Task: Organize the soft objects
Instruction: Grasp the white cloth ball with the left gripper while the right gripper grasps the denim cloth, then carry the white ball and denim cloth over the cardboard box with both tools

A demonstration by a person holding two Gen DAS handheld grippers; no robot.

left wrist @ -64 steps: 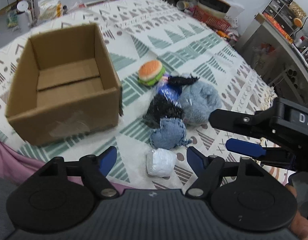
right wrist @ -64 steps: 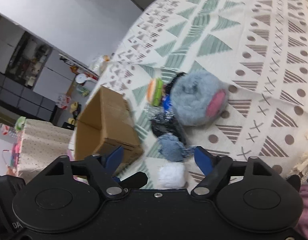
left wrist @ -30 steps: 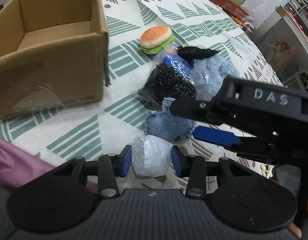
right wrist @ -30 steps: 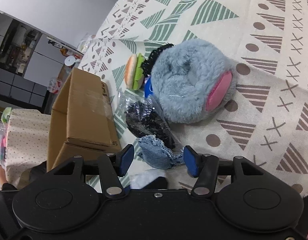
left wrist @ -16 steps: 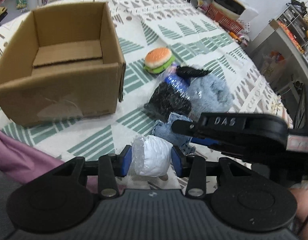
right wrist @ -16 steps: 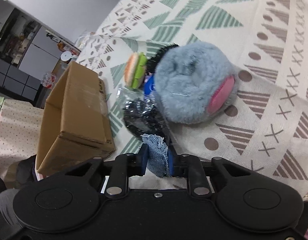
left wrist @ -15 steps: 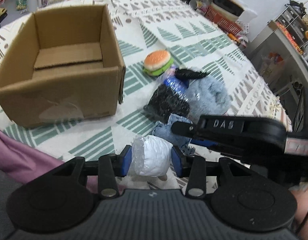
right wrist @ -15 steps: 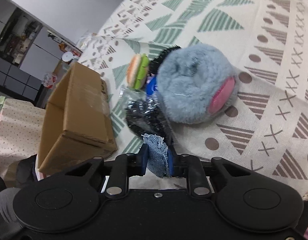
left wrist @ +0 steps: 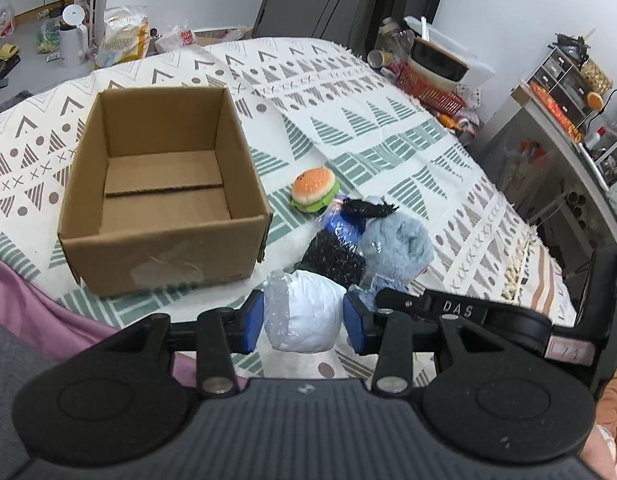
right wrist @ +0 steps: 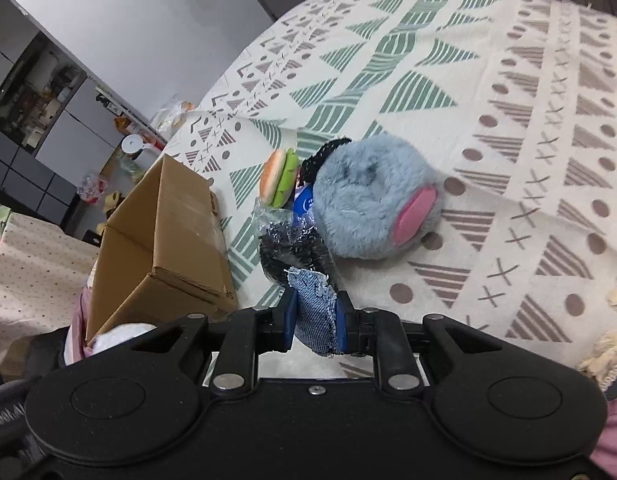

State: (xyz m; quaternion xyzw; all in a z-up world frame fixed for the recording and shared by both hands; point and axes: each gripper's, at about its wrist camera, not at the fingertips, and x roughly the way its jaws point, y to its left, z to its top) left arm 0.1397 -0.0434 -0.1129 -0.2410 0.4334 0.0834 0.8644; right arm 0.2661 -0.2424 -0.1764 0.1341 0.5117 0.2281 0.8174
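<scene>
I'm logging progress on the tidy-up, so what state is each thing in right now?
left gripper: shut on the white wrapped bundle, lifted.
right gripper: shut on the denim piece.
cardboard box: open, upright, nothing inside.
burger toy: on the cloth, outside the box.
blue plush: on the cloth, outside the box.
black bagged item: on the cloth, against the plush.
</scene>
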